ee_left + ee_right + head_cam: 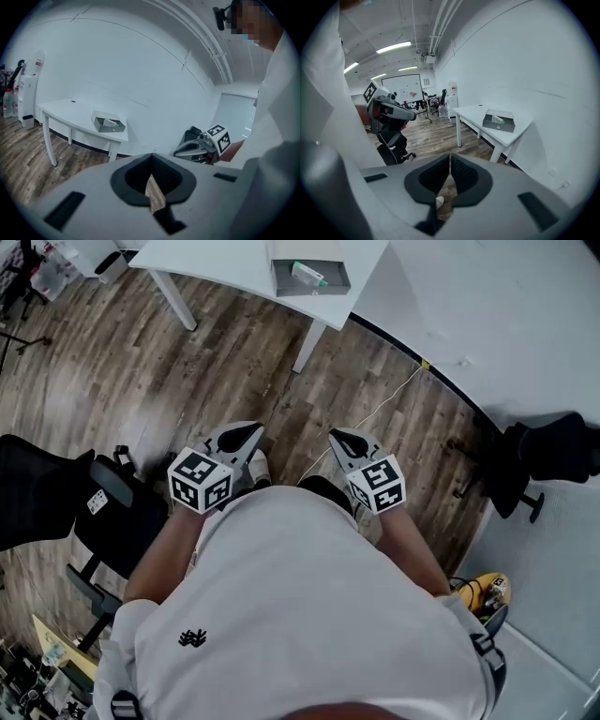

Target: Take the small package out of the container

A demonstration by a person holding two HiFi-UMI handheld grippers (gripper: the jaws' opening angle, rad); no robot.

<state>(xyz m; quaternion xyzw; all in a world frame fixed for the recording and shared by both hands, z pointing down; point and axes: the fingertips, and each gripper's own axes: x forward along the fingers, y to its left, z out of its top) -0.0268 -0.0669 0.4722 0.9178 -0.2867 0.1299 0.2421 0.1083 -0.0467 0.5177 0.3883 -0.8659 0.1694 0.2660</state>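
A grey open container [311,277] sits on a white table [234,259] far ahead of me, with a small white and green package [307,275] lying inside it. The same container [108,123] and package [111,123] show small in the left gripper view. They appear again in the right gripper view, container [498,121] and package [499,120]. My left gripper [246,434] and right gripper [339,439] are held close to my body above the wood floor, well short of the table. Both are shut, with nothing between the jaws.
A black office chair [56,502] stands at my left and another black chair [548,456] at the right by the white wall. A pale cable [375,413] runs across the floor. A yellow object [487,592] lies near my right side.
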